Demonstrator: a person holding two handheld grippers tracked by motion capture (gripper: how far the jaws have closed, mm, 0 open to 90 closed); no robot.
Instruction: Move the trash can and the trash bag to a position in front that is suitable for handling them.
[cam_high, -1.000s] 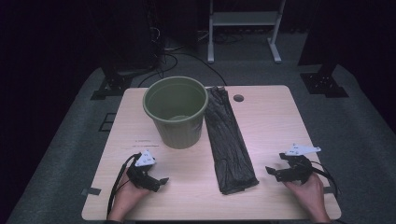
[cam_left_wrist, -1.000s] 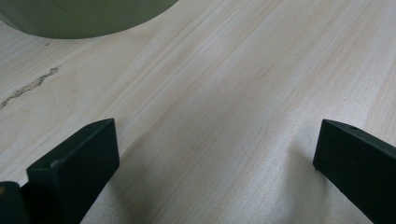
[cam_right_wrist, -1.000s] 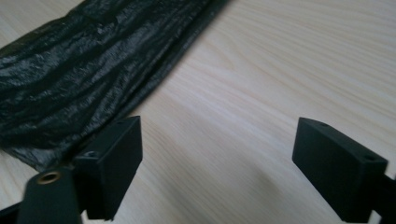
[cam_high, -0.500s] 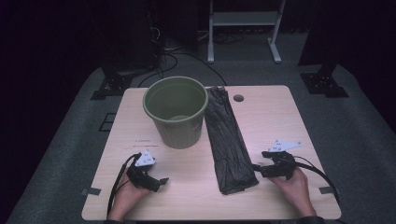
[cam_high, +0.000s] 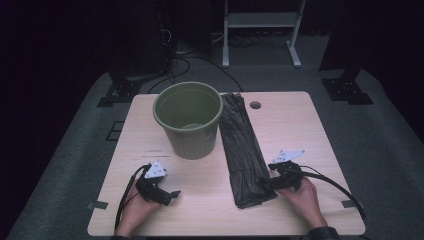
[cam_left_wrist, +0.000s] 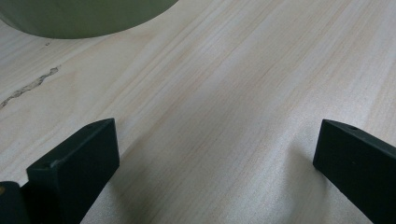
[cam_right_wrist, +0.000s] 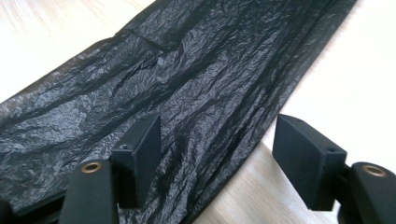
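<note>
— What is getting cut off or lost here?

— In the left gripper view the green bucket is showing just its base, clipped by the top edge. In the right gripper view the black bag is running out of frame on both ends. The room behind the table is sitting too dark to read.

— Which way is the bag lying?

— Flat on the table, just right of the bucket, its long axis running from the far edge toward the person, the near end drifting slightly right.

— And the hands?

— Both are coming in from the near edge. The left hand is resting the left gripper low on bare wood, jaws spread wide with nothing between them. The right hand is holding the right gripper at the bag's near right edge, jaws parted and straddling that edge, one over the plastic, one over wood, not pinching it.
</note>
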